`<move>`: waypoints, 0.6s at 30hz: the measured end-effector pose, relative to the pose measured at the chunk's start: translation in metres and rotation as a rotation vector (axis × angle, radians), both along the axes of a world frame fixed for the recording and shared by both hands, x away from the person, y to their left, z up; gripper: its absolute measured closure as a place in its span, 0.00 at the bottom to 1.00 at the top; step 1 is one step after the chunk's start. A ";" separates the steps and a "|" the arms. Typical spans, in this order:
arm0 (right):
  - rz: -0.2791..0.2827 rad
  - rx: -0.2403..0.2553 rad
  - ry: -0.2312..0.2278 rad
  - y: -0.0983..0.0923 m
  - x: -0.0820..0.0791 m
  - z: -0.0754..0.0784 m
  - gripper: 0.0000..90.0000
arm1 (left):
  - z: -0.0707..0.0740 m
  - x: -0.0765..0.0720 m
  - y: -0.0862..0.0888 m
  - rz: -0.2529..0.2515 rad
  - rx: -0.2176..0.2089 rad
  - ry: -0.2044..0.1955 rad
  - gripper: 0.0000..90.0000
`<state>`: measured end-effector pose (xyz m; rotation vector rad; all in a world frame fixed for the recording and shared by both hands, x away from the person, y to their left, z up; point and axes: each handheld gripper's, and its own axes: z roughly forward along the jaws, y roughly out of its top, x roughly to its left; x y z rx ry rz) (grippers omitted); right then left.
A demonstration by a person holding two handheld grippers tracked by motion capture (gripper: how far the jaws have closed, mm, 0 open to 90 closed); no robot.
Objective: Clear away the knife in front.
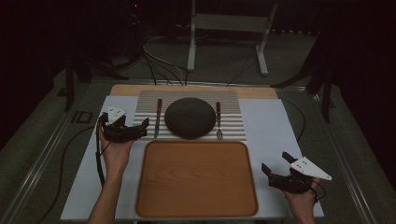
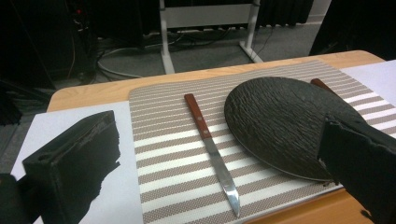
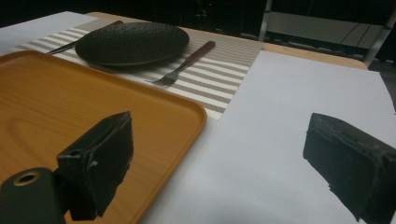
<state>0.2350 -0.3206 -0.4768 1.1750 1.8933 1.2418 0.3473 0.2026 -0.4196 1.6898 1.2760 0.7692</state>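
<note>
A black textured plate (image 1: 190, 117) rests in the middle of a striped placemat (image 1: 231, 100). A knife (image 1: 158, 117) with a red-brown handle lies to its left and a fork (image 1: 218, 120) to its right. An empty wooden tray (image 1: 196, 179) sits in front of the mat. My left gripper (image 1: 144, 128) hovers open just left of the knife; in the left gripper view its jaws (image 2: 219, 123) frame the knife (image 2: 210, 144) and the plate (image 2: 280, 121). My right gripper (image 1: 275, 162) is open over the white sheet, right of the tray (image 3: 70, 112), and holds nothing (image 3: 220, 122).
A white sheet (image 1: 275, 126) covers most of the wooden table (image 1: 130, 89). Beyond the far edge stand a white metal frame (image 1: 229, 28) and cables on a dark floor. A cable trails from the left gripper down the table's left side.
</note>
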 end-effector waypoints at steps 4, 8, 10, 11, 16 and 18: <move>0.001 -0.001 0.000 0.000 0.000 0.000 0.10 | 0.001 0.005 -0.001 0.008 0.003 0.000 0.00; 0.001 -0.001 0.002 0.000 0.000 0.000 0.10 | 0.002 0.010 -0.003 0.012 0.014 0.002 0.00; 0.002 -0.001 0.003 0.000 0.000 0.000 0.10 | 0.002 0.012 -0.004 0.015 0.017 0.003 0.01; 0.002 -0.001 0.003 0.000 0.000 0.000 0.10 | 0.002 0.012 -0.004 0.015 0.017 0.003 0.01; 0.001 -0.004 0.002 0.000 0.001 0.000 0.10 | 0.003 0.021 -0.007 0.019 0.024 0.007 0.01; 0.002 -0.005 0.003 0.000 0.001 -0.001 0.10 | 0.002 0.023 -0.008 0.020 0.025 0.011 0.01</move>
